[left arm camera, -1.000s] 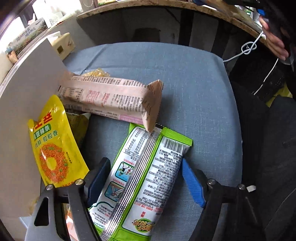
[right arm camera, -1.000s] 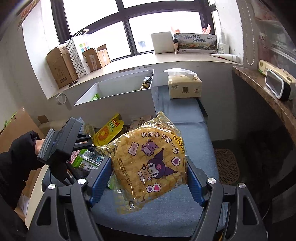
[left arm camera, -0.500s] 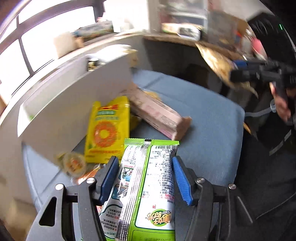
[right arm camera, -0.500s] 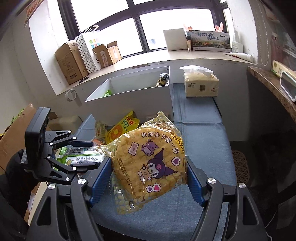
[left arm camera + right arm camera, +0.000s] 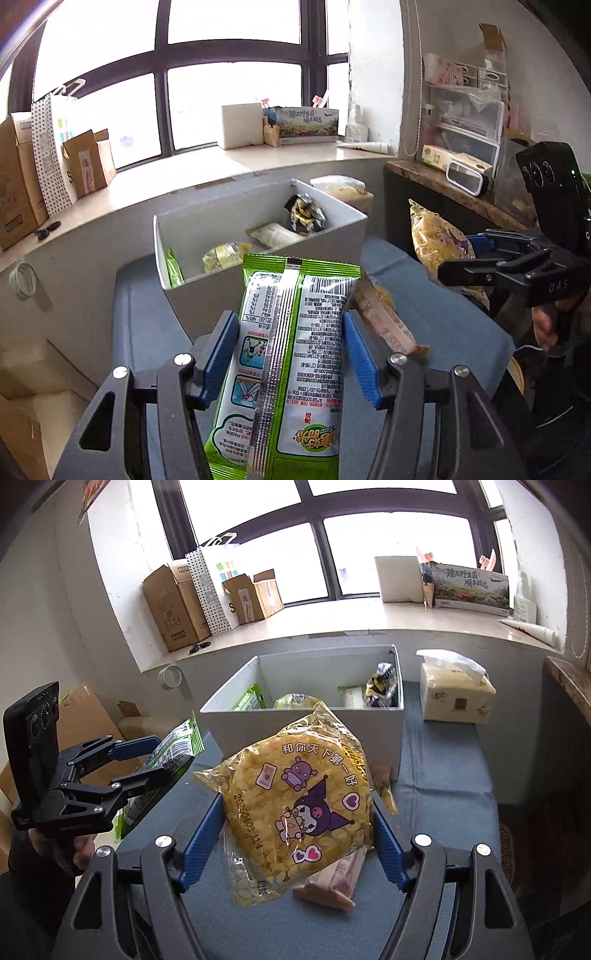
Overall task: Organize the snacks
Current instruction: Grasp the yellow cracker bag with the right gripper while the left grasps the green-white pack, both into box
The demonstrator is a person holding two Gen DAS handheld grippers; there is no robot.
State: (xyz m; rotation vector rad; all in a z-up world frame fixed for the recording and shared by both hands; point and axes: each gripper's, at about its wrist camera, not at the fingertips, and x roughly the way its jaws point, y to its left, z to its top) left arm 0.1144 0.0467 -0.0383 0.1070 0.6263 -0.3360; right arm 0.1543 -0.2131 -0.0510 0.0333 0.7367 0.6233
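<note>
My left gripper (image 5: 291, 343) is shut on a green snack packet (image 5: 295, 354) and holds it up in front of the white storage box (image 5: 207, 291). It also shows in the right wrist view (image 5: 140, 760) with the packet (image 5: 173, 749). My right gripper (image 5: 297, 834) is shut on a yellow corn-snack bag with a cartoon print (image 5: 299, 805), held above the blue cushion; the bag also shows in the left wrist view (image 5: 439, 236). The box (image 5: 306, 731) holds several snack packets. A pink wrapped snack (image 5: 332, 882) lies on the cushion below the yellow bag.
A tissue box (image 5: 454, 694) stands on the blue cushion (image 5: 443, 771) right of the white box. Cardboard boxes (image 5: 173, 605) and a dotted paper bag (image 5: 207, 587) line the windowsill. A wooden shelf (image 5: 458, 195) with clutter is at the right.
My left gripper has lifted the green packet off the cushion and swung up to face the white box. My right gripper has carried the yellow bag closer to the box.
</note>
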